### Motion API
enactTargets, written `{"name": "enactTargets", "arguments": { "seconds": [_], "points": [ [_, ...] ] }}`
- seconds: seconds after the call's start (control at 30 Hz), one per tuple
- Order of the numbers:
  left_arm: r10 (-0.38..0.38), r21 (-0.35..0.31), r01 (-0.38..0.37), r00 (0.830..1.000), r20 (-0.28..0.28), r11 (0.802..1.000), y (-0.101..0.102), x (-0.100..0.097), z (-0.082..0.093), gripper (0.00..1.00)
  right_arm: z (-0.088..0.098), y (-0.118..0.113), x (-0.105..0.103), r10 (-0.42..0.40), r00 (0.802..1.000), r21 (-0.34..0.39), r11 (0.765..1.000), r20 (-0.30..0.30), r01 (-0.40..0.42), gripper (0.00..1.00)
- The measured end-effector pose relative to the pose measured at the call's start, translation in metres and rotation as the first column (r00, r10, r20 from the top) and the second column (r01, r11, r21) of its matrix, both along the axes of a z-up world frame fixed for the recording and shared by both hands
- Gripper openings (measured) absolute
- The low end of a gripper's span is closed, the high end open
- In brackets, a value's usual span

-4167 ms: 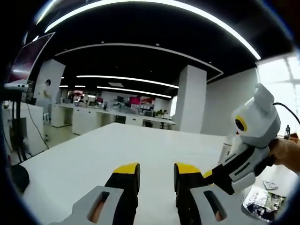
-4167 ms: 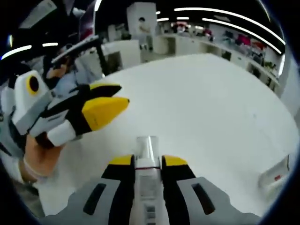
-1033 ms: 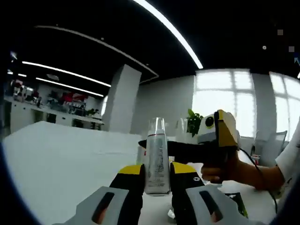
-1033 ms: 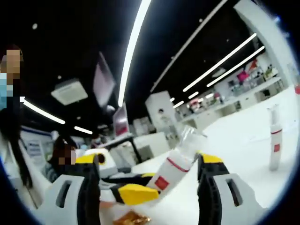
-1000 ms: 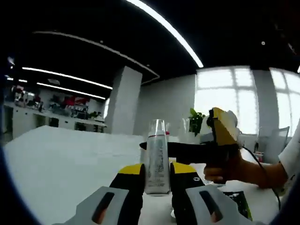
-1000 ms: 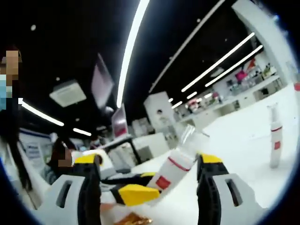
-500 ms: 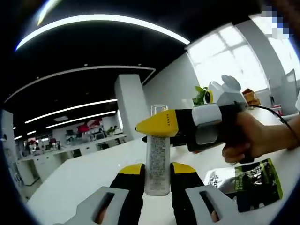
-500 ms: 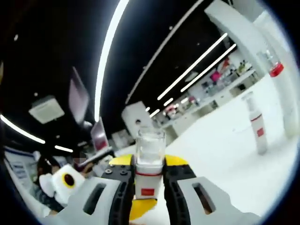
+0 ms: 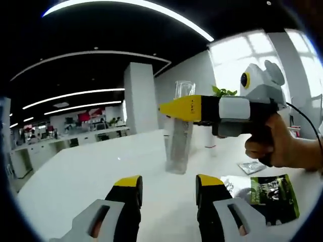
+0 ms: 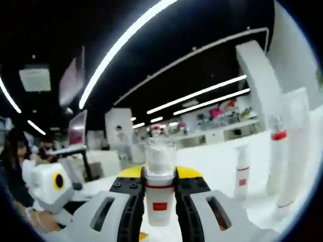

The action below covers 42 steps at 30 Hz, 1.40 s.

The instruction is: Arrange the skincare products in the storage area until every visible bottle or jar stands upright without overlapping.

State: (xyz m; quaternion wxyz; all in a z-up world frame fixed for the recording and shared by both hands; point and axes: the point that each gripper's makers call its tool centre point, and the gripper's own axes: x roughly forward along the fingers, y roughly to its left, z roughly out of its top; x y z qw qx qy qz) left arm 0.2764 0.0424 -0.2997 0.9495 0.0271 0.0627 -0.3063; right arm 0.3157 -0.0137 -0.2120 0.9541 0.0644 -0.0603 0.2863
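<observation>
The likeliest trouble from here is a tip; the bottle [image 9: 180, 132] is tall and narrow, stands on the white table [image 9: 75, 176], and the right gripper [image 10: 160, 179] clamps it high, just under its clear cap, so any sideways pull or a jerky release could, I judge, lever it over; its base looks set on the table in the left gripper view, but I cannot tell whether it bears its full weight there. A second risk is a knock; in the right gripper view a slim white bottle with a red band [image 10: 241, 174] and a taller bottle with a red collar [image 10: 275, 162] stand to the right and farther off, and a wide swing on withdrawal could topple them. The foil sachets [image 9: 270, 194] lying on the table to the near right could also snag a dragged base.

The right gripper is closed on the bottle, its yellow-tipped jaws pressing either side of the neck; in the left gripper view it reaches in from the right [image 9: 189, 108], held by a hand [image 9: 275, 146], crossing the bottle's upper part. The left gripper [image 9: 166, 182] stands wide and holds nothing; the bottle is ahead of it, centred between its jaws but clear of them, farther along the table.
</observation>
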Motion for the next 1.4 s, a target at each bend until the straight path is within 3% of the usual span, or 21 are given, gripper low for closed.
{"name": "enactTargets", "arguments": {
  "seconds": [0.07, 0.27, 0.43, 0.6, 0.77, 0.97, 1.2, 1.33, 1.4],
  "points": [
    [-0.001, -0.005, 0.001, 1.000, -0.009, 1.000, 0.000, 0.001, -0.001, 0.43, -0.007, -0.020, 0.012, -0.088, 0.996, -0.023, 0.996, -0.028, 0.088, 0.20],
    [-0.001, -0.008, 0.001, 1.000, -0.011, 1.000, -0.002, 0.001, -0.003, 0.43, -0.032, -0.060, 0.036, -0.226, 0.968, -0.039, 0.974, -0.108, 0.223, 0.20],
    [-0.002, -0.019, 0.001, 1.000, -0.019, 1.000, -0.003, 0.000, -0.004, 0.43, -0.046, -0.078, 0.046, -0.311, 0.945, -0.100, 0.948, -0.103, 0.301, 0.20],
    [-0.001, -0.026, 0.000, 1.000, -0.023, 1.000, -0.002, 0.000, -0.004, 0.43, -0.052, -0.083, 0.049, -0.335, 0.935, -0.115, 0.940, -0.115, 0.322, 0.21],
    [-0.016, -0.048, 0.014, 0.999, -0.040, 0.999, -0.004, -0.002, -0.005, 0.43, -0.065, -0.078, 0.051, -0.342, 0.930, -0.186, 0.930, -0.132, 0.316, 0.21],
    [-0.012, -0.045, 0.010, 0.999, -0.038, 0.999, -0.002, -0.002, -0.004, 0.43, -0.064, -0.080, 0.053, -0.368, 0.928, -0.239, 0.908, -0.054, 0.346, 0.21],
    [-0.010, -0.048, 0.008, 0.999, -0.038, 0.999, -0.001, -0.002, -0.004, 0.43, -0.064, -0.085, 0.056, -0.376, 0.926, -0.231, 0.904, -0.032, 0.359, 0.21],
    [-0.013, -0.049, 0.011, 0.999, -0.041, 0.999, -0.002, -0.003, -0.004, 0.43, -0.067, -0.083, 0.054, -0.359, 0.929, -0.220, 0.917, -0.090, 0.333, 0.31],
    [-0.013, -0.048, 0.011, 0.999, -0.041, 0.999, -0.002, -0.003, -0.005, 0.43, -0.070, -0.084, 0.053, -0.354, 0.929, -0.249, 0.914, -0.106, 0.320, 0.34]
  ]
}}
